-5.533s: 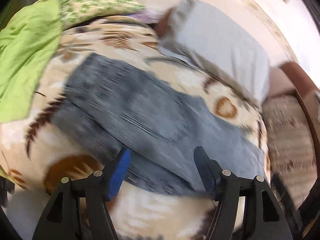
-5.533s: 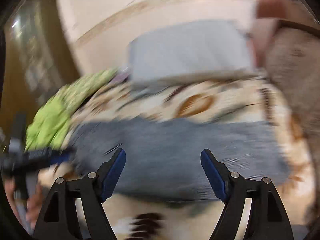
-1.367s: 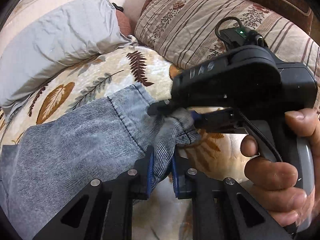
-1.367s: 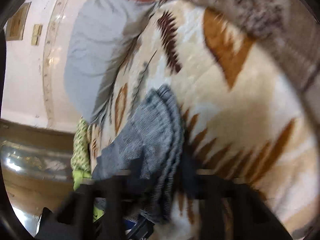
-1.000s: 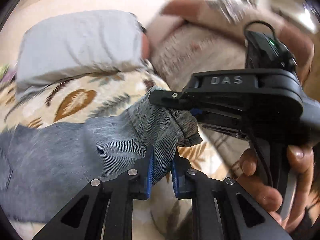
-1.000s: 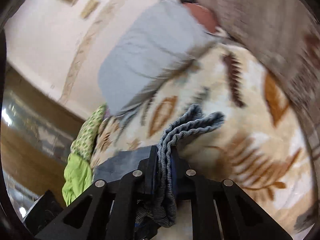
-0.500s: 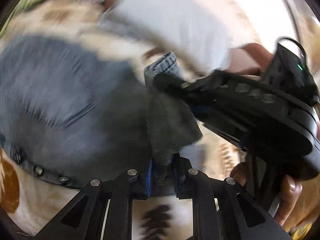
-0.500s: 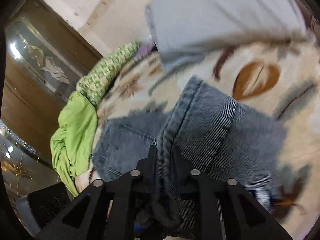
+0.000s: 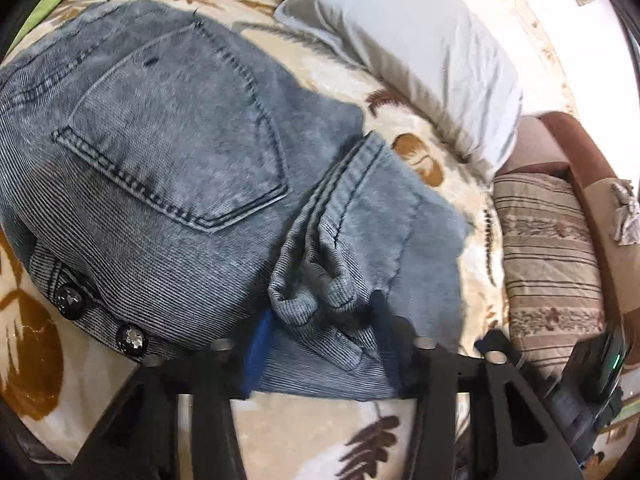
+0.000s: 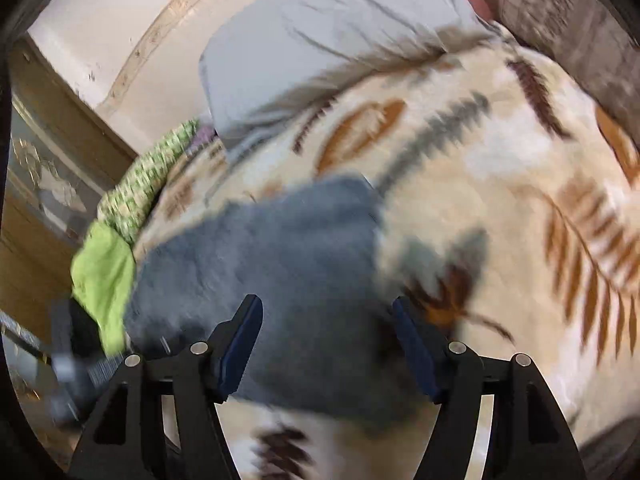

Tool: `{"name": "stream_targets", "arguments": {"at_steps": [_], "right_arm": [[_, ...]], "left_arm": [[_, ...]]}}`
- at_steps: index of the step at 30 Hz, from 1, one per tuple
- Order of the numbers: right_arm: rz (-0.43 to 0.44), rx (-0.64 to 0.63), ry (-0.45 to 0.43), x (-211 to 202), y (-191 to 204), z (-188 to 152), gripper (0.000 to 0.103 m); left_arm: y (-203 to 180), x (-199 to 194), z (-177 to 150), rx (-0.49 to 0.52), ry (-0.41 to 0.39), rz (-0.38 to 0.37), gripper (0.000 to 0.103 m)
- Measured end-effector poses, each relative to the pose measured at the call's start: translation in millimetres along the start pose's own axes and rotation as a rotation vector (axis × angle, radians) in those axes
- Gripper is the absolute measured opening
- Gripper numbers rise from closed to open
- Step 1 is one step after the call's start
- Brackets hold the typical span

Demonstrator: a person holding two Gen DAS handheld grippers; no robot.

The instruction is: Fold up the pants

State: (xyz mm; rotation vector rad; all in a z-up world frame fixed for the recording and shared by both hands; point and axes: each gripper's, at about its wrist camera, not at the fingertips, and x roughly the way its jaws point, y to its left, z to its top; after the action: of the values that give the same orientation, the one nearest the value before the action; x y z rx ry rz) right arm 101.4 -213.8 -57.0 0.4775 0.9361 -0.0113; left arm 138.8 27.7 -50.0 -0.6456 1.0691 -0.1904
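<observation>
Fingers [image 9: 256, 344] of left gripper [image 9: 324, 344] apart, pants [image 9: 168, 152] pocket sharp, right view blurred

The jeans [image 9: 168, 152] lie on the blanket [image 9: 420, 60], their leg ends [image 9: 340, 248] folded over, seemingly atop the seat; behind them a pillow [image 9: 420, 52], a cushion [image 9: 548, 248] at right.
</observation>
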Motion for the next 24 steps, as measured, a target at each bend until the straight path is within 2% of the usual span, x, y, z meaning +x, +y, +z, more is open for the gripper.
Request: {"name": "stream_targets", "arguments": {"at_steps": [1, 2, 3, 5, 6, 8, 10, 12, 14, 15, 18, 19, 21, 22, 24], "right_arm": [[-0.011, -0.008, 0.006, 2, -4, -7, 0.069], [-0.031, 0.008, 0.039, 9, -13, -14, 0.064], [-0.018, 0.041, 0.063, 13, -19, -14, 0.058], [0.038, 0.072, 0.055, 13, -23, -9, 0.058], [0.054, 0.067, 0.046, 11, -23, -7, 0.059], [0.088, 0.081, 0.074, 17, -26, -10, 0.059], [0.085, 0.077, 0.091, 23, -27, -13, 0.059], [0.066, 0.051, 0.086, 20, -22, -12, 0.056], [0.103, 0.048, 0.076, 14, -19, -15, 0.052], [0.114, 0.039, 0.074, 11, -16, -16, 0.052], [0.067, -0.001, 0.105, 12, -10, -23, 0.052], [0.053, 0.0, 0.124, 16, -11, -25, 0.049], [0.044, 0.004, 0.122, 17, -12, -26, 0.03], [0.047, -0.002, 0.124, 15, -9, -26, 0.028], [0.013, -0.033, 0.114, 8, -3, -25, 0.019]], "left_arm": [[-3, 0, -2, 0.008, 0.003, 0.015, 0.019], [-4, -3, -5, 0.014, 0.003, 0.03, 0.018], [-8, -12, -9, 0.014, -0.01, 0.024, 0.016], [-16, -36, -17, 0.041, -0.067, -0.006, 0.016], [-24, -41, -18, 0.06, -0.086, 0.003, 0.016], [-22, -45, -29, 0.102, -0.101, 0.074, 0.017], [-12, -28, -41, 0.105, -0.045, 0.122, 0.017], [-16, -31, -48, 0.128, -0.08, 0.136, 0.018], [-28, -40, -52, 0.155, -0.089, 0.134, 0.018], [-32, -43, -54, 0.166, -0.097, 0.132, 0.022], [-29, -45, -63, 0.177, -0.087, 0.163, 0.026], [-31, -44, -63, 0.179, -0.082, 0.158, 0.027], [-36, -47, -60, 0.181, -0.081, 0.147, 0.029], [-38, -54, -58, 0.191, -0.091, 0.145, 0.031], [-37, -67, -62, 0.206, -0.124, 0.149, 0.04]]}}
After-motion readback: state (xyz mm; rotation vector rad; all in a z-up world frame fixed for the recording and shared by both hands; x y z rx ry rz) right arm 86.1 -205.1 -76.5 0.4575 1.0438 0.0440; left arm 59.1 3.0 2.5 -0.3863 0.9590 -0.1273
